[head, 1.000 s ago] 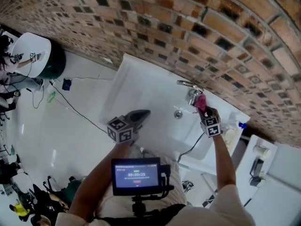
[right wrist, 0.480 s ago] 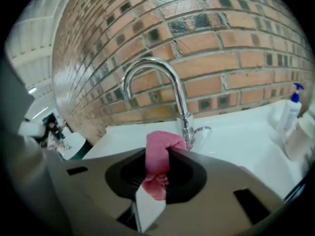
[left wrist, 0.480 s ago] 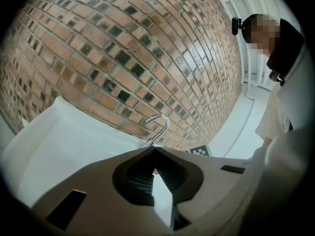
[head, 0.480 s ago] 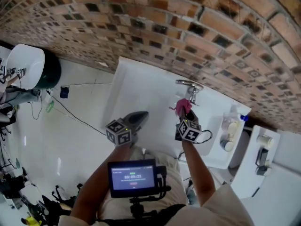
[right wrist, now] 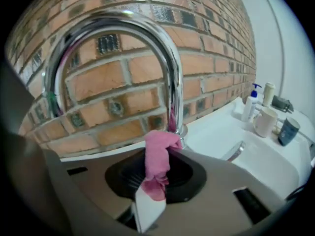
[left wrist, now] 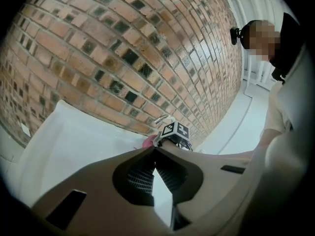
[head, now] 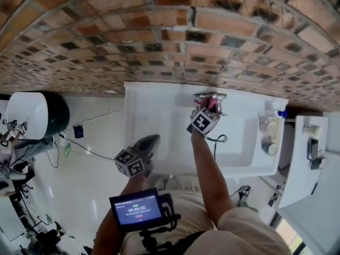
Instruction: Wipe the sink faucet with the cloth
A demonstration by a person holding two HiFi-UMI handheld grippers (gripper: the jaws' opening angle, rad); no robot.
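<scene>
Cloth [right wrist: 158, 168] clamped in right tool [right wrist: 156, 154], plainest in its view, left tool [left wrist: 154, 152] closed, empty

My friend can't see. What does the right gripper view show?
A crumpled pink cloth is pinched in the right tool, close to the base of a curved shiny metal faucet. Behind it is a red brick wall.

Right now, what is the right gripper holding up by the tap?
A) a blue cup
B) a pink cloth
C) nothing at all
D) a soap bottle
B: in its own view the right gripper is shut on a pink cloth, close in front of the chrome faucet.
</scene>
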